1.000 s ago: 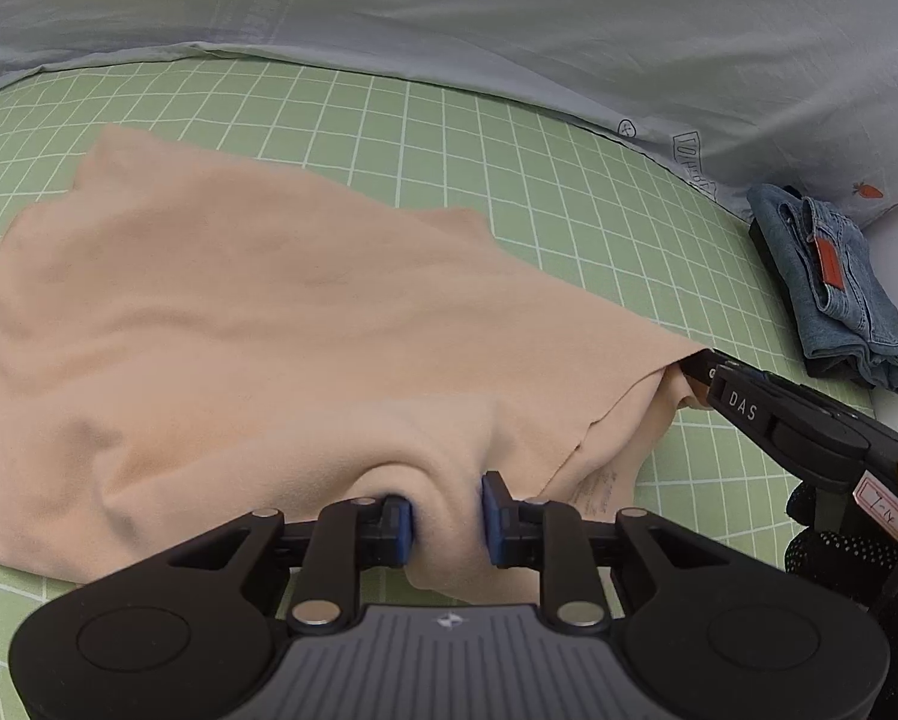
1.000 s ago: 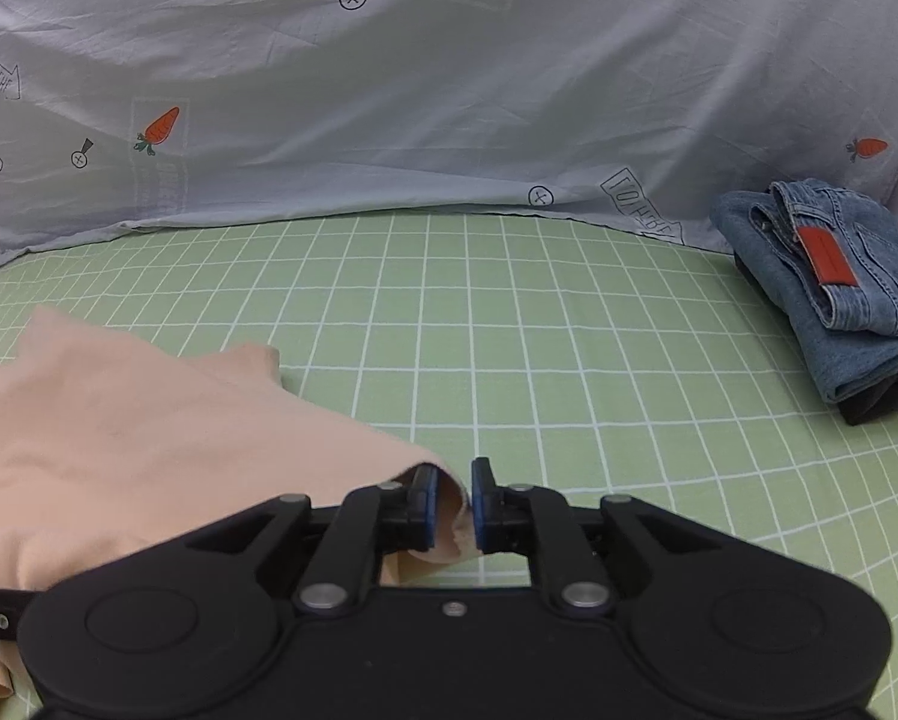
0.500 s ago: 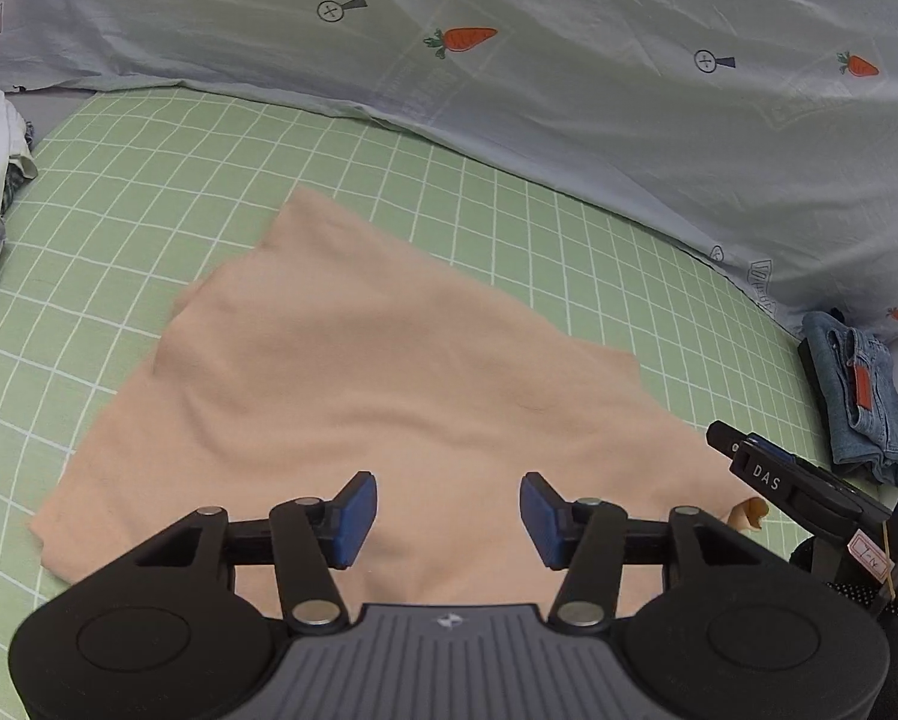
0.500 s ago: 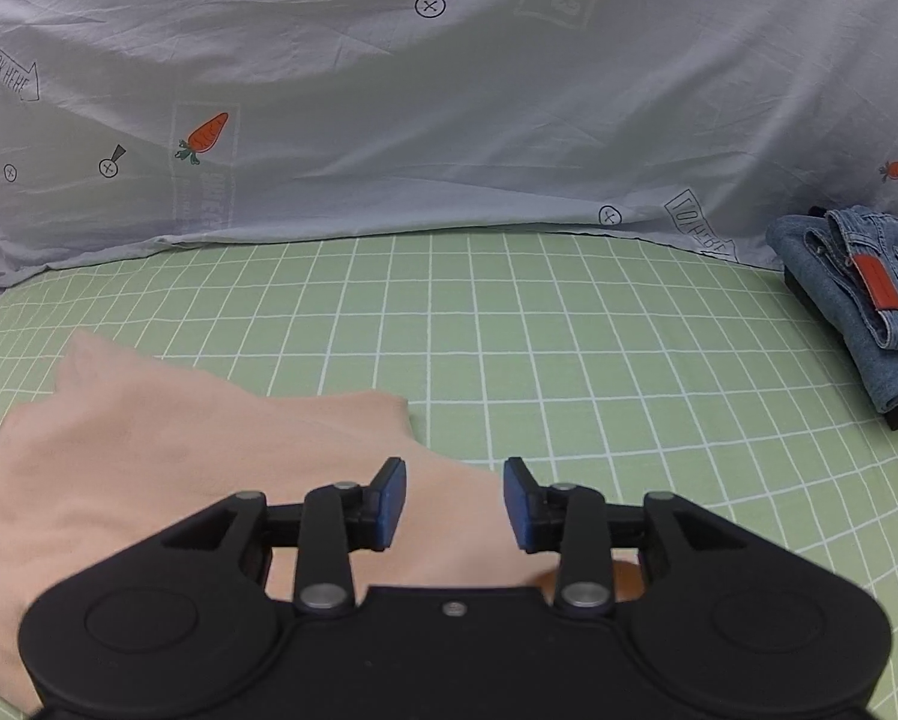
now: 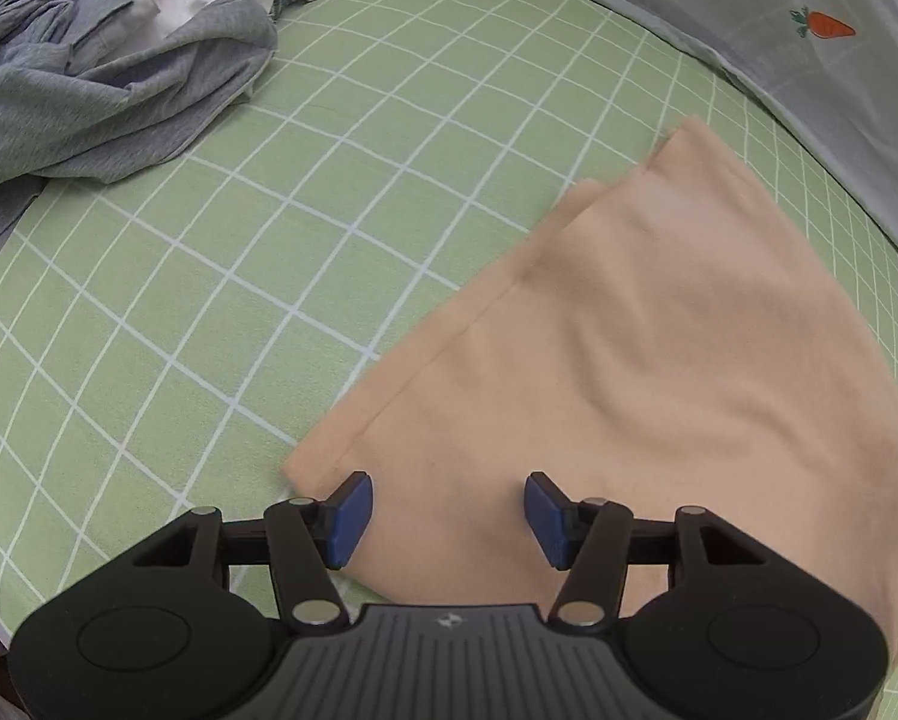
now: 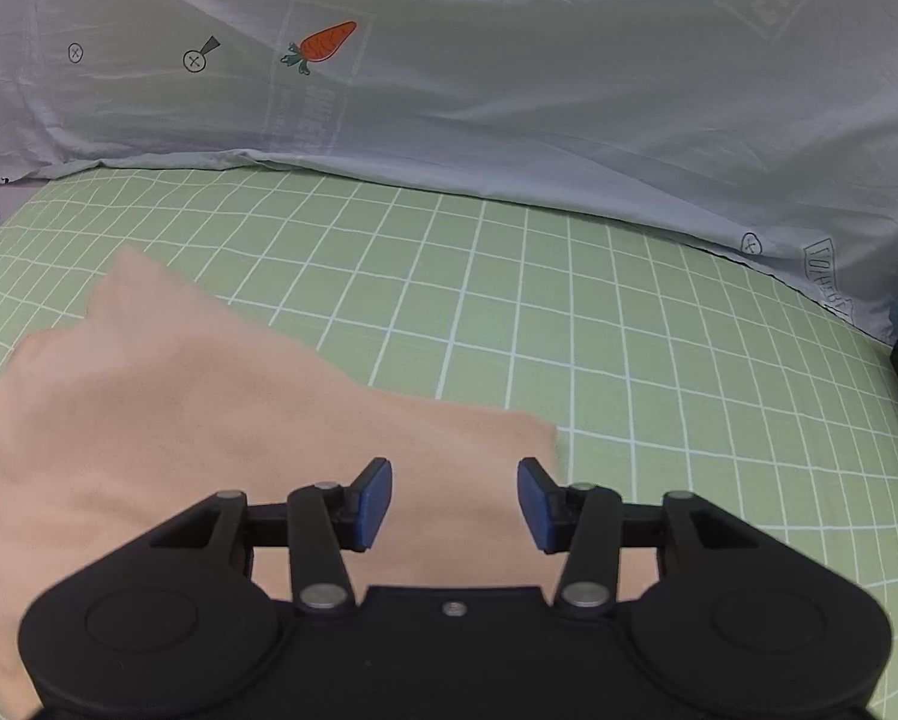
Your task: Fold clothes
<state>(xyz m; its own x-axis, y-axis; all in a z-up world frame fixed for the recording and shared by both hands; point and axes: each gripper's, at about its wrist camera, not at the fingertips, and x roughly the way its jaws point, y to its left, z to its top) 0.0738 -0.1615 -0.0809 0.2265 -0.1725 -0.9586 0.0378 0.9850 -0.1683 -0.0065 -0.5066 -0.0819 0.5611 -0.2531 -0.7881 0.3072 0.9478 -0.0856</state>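
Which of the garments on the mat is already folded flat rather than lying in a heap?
The peach garment, lying flat with a straight layered edge below the left gripper. The grey and white clothes at the mat's far left corner are a crumpled pile.

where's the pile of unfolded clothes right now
Left wrist view, top left corner: the grey and white clothes pile sits on the green grid sheet, well apart from the peach garment.

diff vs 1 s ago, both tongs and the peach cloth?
Both tongs let go: a second ago each pinched an edge of the peach cloth; now the left tongs and right tongs are opening, nothing between the pads. The left view swung toward the pile of grey and white clothes. The cloth now lies flat, folded. Green grid mat unchanged.
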